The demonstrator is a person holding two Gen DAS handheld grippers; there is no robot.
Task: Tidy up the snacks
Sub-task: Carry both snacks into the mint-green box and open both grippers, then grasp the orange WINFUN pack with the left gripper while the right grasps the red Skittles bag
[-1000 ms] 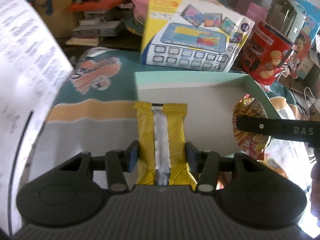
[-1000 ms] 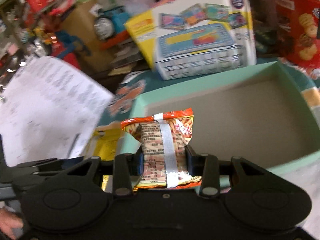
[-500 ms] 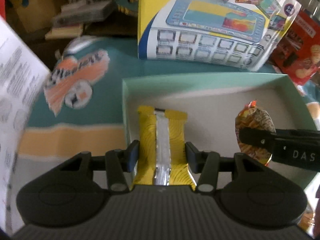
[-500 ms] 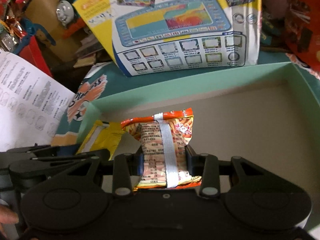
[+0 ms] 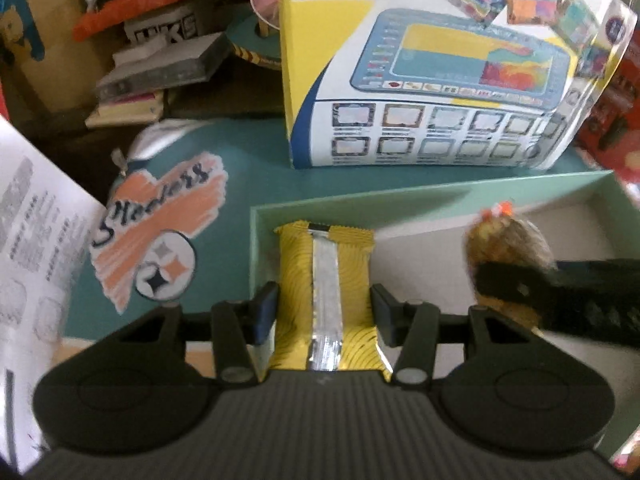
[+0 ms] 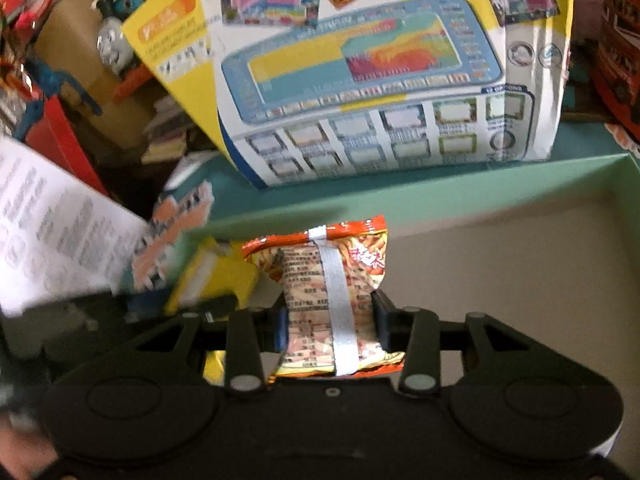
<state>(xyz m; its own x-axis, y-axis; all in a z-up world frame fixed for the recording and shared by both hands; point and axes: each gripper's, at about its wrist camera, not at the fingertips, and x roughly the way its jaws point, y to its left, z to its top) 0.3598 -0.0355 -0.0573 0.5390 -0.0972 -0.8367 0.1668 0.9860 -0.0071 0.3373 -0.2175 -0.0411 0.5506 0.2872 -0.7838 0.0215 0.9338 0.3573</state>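
Left gripper (image 5: 324, 308): clamping yellow packet (image 5: 326, 280), now lowering into green box (image 5: 440, 196).
Right gripper (image 6: 330, 322): clamping orange packet (image 6: 332, 280), advancing likewise.
Release: pending.

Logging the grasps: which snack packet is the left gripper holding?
The yellow packet, plain with a silver seam, in the left gripper. The right gripper holds the orange printed packet.

Soft, dim indoor light fills both of my fisheye views; edges bow and darken. Motion blur smears the printed sheet (image 6: 60, 240) and orange snack packet (image 5: 506, 256); glare washes the toy box (image 5: 440, 60).
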